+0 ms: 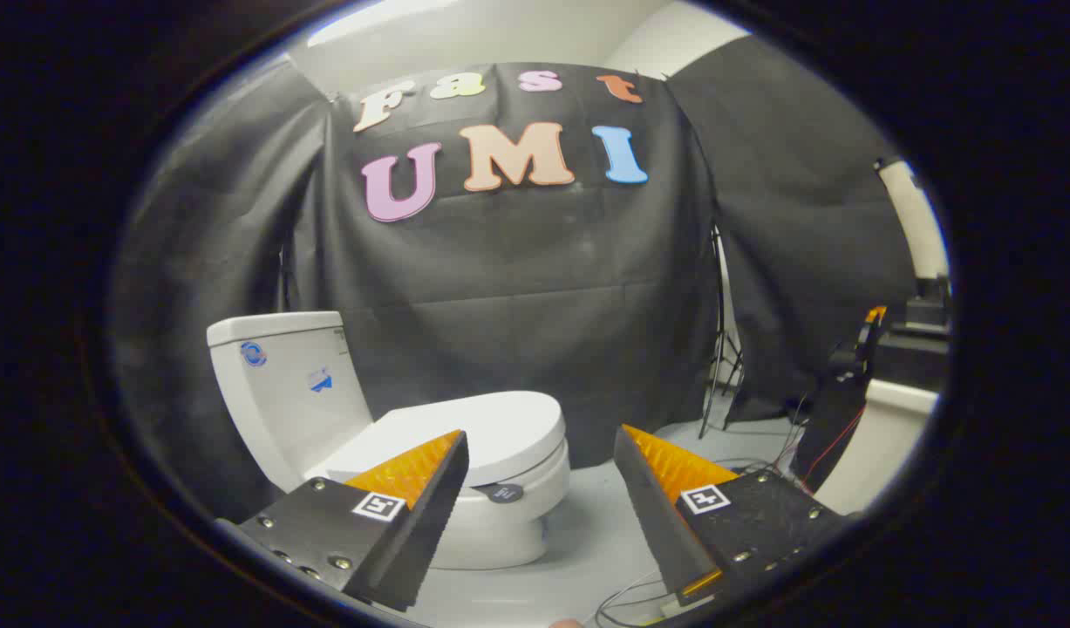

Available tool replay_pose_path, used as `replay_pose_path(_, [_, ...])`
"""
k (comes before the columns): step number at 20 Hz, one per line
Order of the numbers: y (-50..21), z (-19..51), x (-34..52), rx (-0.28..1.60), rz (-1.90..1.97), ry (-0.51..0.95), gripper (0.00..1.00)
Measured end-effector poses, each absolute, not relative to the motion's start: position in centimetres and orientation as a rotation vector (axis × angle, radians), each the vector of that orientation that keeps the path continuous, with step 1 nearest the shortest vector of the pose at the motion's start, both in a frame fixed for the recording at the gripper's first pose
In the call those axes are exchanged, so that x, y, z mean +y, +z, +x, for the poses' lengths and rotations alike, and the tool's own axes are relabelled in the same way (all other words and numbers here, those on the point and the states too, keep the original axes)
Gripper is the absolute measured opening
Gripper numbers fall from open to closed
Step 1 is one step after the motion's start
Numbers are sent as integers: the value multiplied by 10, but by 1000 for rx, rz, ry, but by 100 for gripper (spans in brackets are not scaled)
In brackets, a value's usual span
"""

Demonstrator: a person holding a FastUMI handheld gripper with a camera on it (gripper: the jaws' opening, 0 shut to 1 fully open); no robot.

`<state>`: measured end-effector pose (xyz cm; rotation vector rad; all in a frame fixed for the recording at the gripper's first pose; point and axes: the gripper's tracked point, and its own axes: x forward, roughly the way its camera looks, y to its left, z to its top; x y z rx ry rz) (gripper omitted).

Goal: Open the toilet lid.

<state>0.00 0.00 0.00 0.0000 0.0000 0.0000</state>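
Observation:
A white toilet stands ahead and to the left, its tank (283, 384) against the black cloth wall. The lid (491, 432) lies flat and closed on the bowl (508, 515). A small dark round tag (503, 493) hangs under the lid's front rim. My gripper (539, 440) is open, its fingers wide apart with nothing between them. The left finger (430, 484) overlaps the near side of the lid in the view; the right finger (652, 484) is to the right of the bowl. The gripper is still short of the toilet.
Pale grey floor (587, 541) spreads around the bowl. A light stand's legs (722, 384) stand at the back right against the cloth. Cables (787, 453) and a dark device (835, 410) lie to the right, beside a white ledge (883, 436).

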Motion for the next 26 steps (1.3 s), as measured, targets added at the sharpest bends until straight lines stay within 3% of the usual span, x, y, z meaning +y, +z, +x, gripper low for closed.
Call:
replay_pose_path(14, [4,-1,-22,4,78,-19,99])
replay_pose_path(26, [-47,21,-43,138,140,-93,99])
